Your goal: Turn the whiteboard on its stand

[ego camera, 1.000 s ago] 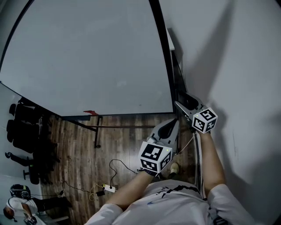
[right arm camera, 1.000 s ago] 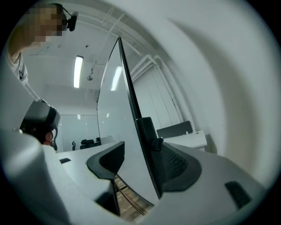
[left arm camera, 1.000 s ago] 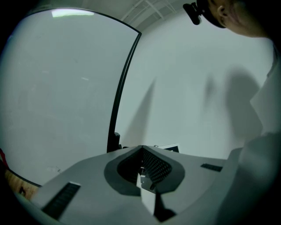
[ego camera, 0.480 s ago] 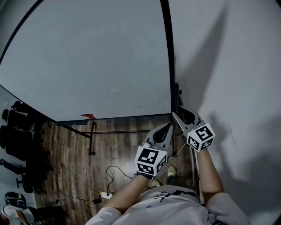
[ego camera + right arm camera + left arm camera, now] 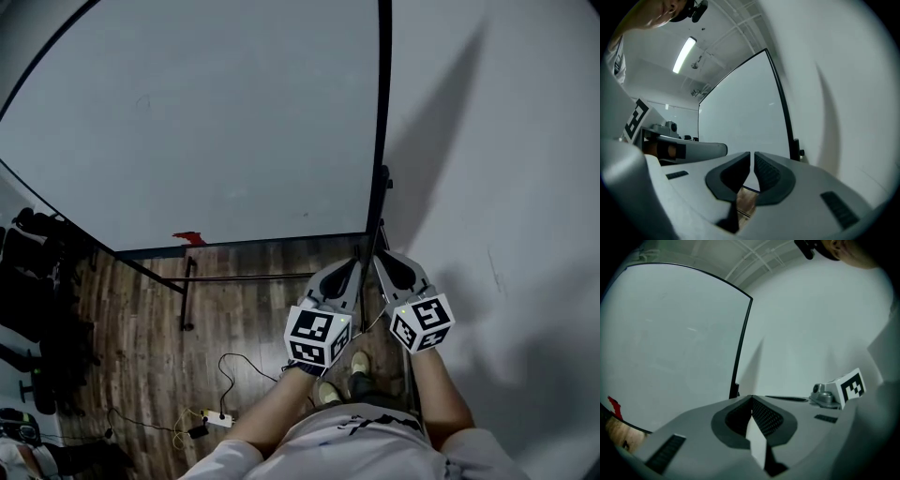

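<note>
The whiteboard [image 5: 206,122] is a large pale panel in a black frame on a wheeled stand [image 5: 187,291]; it also fills the left gripper view [image 5: 670,333] and the right gripper view [image 5: 740,112]. A black pivot clamp [image 5: 384,173] sits on its right edge. My left gripper [image 5: 349,266] is shut and empty [image 5: 751,397], just below the board's lower right corner. My right gripper [image 5: 379,255] is beside it, under the frame's right edge. Its jaws are closing and stand almost together [image 5: 752,153], with nothing between them. Neither gripper touches the board.
A white wall [image 5: 497,187] stands close on the right. Below is a wooden floor with a power strip and cables [image 5: 214,419]. Dark chairs [image 5: 37,309] stand at the left. A red scrap [image 5: 190,238] sits at the board's lower edge. The person's feet [image 5: 359,362] are under the grippers.
The right gripper's jaws have gone from wide apart to nearly together. Both grippers have drawn side by side under the board's right corner, and the view has shifted so the board's edge stands more upright.
</note>
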Tool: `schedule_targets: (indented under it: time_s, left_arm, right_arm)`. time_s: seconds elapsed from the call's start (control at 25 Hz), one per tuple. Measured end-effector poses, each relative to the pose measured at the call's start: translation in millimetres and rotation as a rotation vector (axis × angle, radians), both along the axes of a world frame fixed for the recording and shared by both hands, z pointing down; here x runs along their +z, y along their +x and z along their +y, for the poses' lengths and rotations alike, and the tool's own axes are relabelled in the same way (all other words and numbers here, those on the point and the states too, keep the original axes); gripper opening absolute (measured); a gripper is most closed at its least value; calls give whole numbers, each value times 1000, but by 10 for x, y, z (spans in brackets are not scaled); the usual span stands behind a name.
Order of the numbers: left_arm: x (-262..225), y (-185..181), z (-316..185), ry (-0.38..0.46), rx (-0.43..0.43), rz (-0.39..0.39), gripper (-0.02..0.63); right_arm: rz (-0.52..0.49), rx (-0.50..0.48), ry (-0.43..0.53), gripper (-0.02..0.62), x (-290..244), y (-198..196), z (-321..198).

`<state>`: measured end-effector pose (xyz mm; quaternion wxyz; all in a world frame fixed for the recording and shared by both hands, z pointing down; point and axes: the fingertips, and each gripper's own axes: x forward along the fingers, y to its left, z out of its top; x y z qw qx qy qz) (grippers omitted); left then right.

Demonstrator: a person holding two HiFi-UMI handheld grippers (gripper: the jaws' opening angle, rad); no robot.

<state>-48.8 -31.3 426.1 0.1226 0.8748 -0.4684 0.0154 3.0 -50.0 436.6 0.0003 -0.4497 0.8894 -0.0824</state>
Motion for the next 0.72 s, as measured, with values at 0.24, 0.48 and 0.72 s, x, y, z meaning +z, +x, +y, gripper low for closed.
schedule_targets:
  time_s: [0.24,0.48,0.72]
  left_arm:
    - [-197,-64,208,43,11,1,12]
    - [-200,-75,205,41,-6,12,12]
    - [-79,71,60,46,-1,2,12]
  right_arm:
    - [-7,29,11,14,-168,-21,302]
    - [2,30,13,14,-227,44,352]
    - [-12,19,-3,14,-76,125,183]
